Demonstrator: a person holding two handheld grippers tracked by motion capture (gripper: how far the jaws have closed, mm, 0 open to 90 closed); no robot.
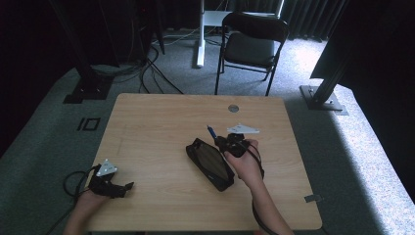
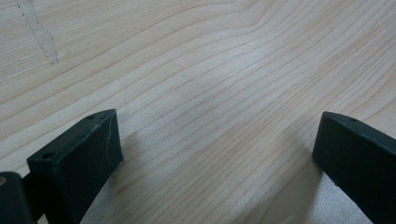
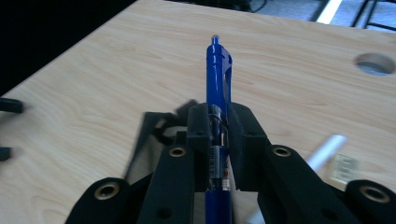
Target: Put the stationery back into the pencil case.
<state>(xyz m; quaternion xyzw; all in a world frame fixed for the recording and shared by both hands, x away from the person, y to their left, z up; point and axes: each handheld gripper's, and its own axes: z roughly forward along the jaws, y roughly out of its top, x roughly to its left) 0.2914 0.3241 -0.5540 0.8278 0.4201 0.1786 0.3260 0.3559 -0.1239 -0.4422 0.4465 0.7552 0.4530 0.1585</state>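
The right gripper [image 3: 218, 140] squeezes the blue pen [image 3: 218, 74] tight so it won't fall, near the black case [image 1: 210, 163], while the left gripper [image 2: 215, 154] rests wide and holds nothing.

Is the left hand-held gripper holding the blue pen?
No, the left hand-held gripper stands open over bare table; the blue pen sits in the right hand-held gripper.

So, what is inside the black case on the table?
The black case lies flat on the table, and its dark top hides whatever is inside. Beside it, the right hand-held gripper is shut on a blue pen.
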